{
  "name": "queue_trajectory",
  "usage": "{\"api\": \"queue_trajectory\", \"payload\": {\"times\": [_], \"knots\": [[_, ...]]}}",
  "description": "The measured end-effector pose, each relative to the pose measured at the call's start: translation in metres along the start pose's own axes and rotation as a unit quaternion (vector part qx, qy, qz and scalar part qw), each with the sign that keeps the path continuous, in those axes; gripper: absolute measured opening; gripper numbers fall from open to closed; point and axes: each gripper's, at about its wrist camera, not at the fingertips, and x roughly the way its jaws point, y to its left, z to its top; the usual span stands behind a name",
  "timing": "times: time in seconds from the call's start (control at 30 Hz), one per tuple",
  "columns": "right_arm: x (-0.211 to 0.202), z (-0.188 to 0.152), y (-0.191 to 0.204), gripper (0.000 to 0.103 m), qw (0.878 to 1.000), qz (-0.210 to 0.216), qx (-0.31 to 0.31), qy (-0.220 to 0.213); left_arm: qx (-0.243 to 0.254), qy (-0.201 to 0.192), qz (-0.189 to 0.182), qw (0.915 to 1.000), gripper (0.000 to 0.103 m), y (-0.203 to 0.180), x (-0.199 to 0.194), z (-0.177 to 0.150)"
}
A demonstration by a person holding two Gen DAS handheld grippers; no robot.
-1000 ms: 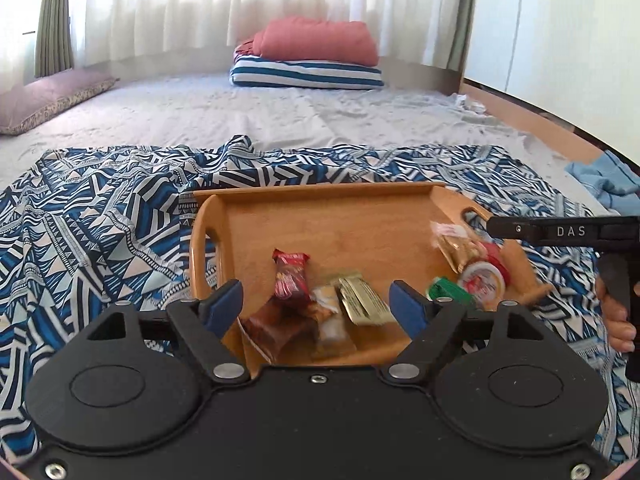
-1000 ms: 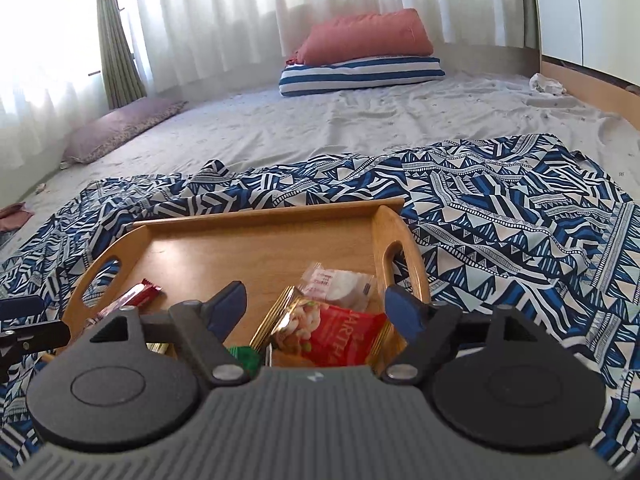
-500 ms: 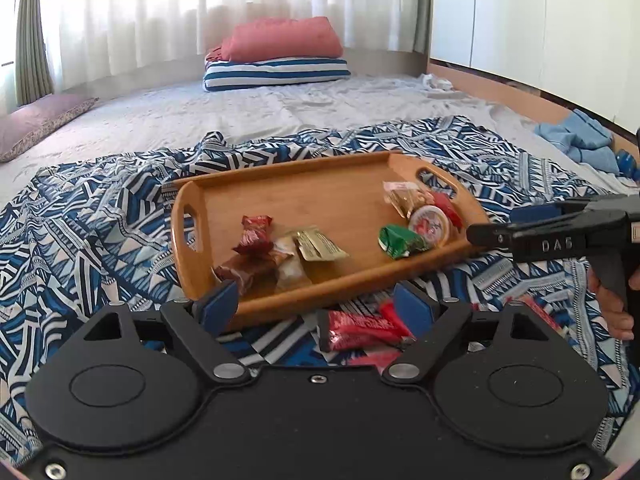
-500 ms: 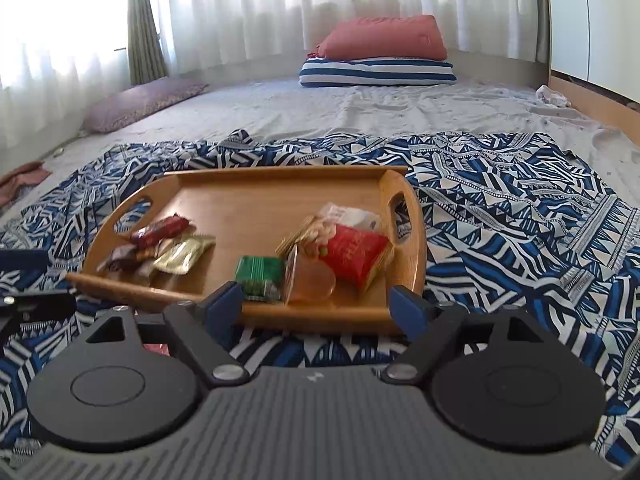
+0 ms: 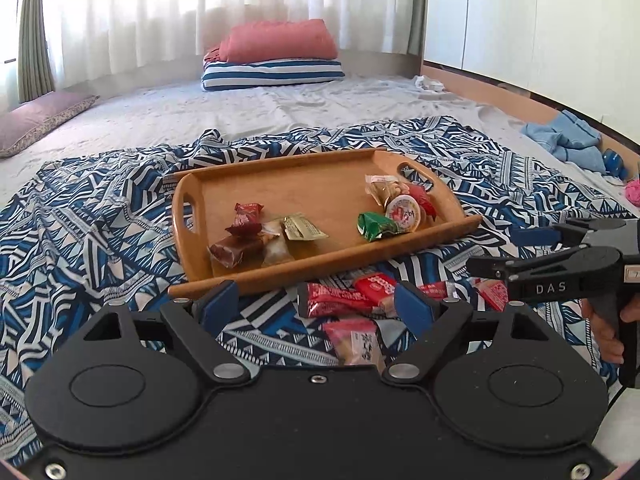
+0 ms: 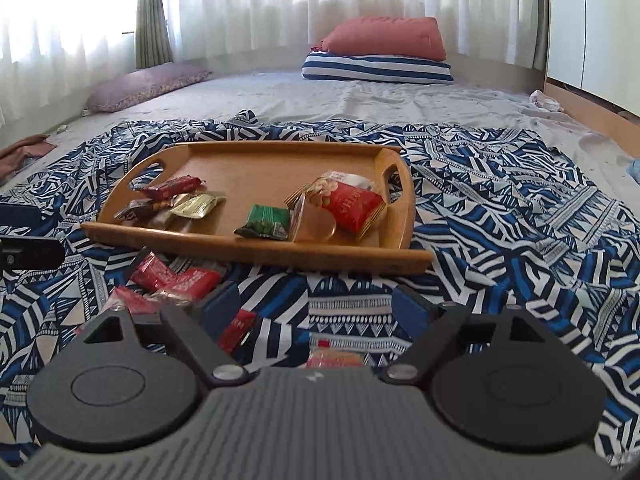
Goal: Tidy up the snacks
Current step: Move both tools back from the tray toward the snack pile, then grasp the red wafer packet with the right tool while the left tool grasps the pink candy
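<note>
The left tongs (image 5: 316, 306) stand wide apart with nothing gripped; between their blue pads lie loose red snack packets (image 5: 340, 300) on the patterned blue-and-white blanket (image 5: 100, 216), just in front of the wooden tray (image 5: 320, 188). The right tongs (image 6: 316, 312) have just been opening and gape wide, holding nothing; a red packet (image 6: 236, 330) lies on the blanket by their left pad, others (image 6: 176, 276) sit further left, near the tray's front edge. The tray rests on the blanket on the bed (image 6: 360, 100); inside it, 2 groups lie apart: dark red and gold wrappers (image 6: 172, 200) near the left handle, a green packet (image 6: 266, 222), a round cup (image 5: 406, 212) and a red nut bag (image 6: 348, 204) near the right handle. From the left view, a hand (image 5: 612, 328) holds the right tongs' handle at the right edge.
</note>
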Motion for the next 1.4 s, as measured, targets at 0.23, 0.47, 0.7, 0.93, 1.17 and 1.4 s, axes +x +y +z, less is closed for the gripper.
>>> {"api": "queue_trajectory", "payload": {"times": [0.23,0.47,0.7,0.93,1.17,1.4], "knots": [[-0.015,-0.013,0.009,0.092,1.0,-0.001,-0.004,0.0,0.0,-0.011,-0.002,0.9999,0.084,-0.004,-0.033,-0.008],[-0.027,-0.025,0.013,0.092,1.0,-0.002,-0.008,-0.001,0.011,-0.034,-0.002,0.9994,0.087,-0.013,-0.067,-0.017],[-0.029,-0.035,0.012,0.092,1.0,-0.005,0.0,0.003,0.004,-0.035,-0.008,0.9993,0.087,-0.018,-0.082,-0.022],[-0.03,-0.041,0.01,0.092,1.0,-0.005,0.007,0.004,-0.009,-0.045,-0.023,0.9987,0.087,-0.028,-0.099,-0.018],[-0.028,-0.045,0.005,0.092,1.0,-0.008,0.016,0.003,-0.016,-0.054,-0.038,0.9977,0.088,-0.041,-0.116,-0.011],[-0.024,-0.051,0.007,0.092,1.0,-0.022,0.004,-0.012,-0.026,-0.02,-0.011,0.9994,0.086,-0.048,-0.079,-0.023]]}}
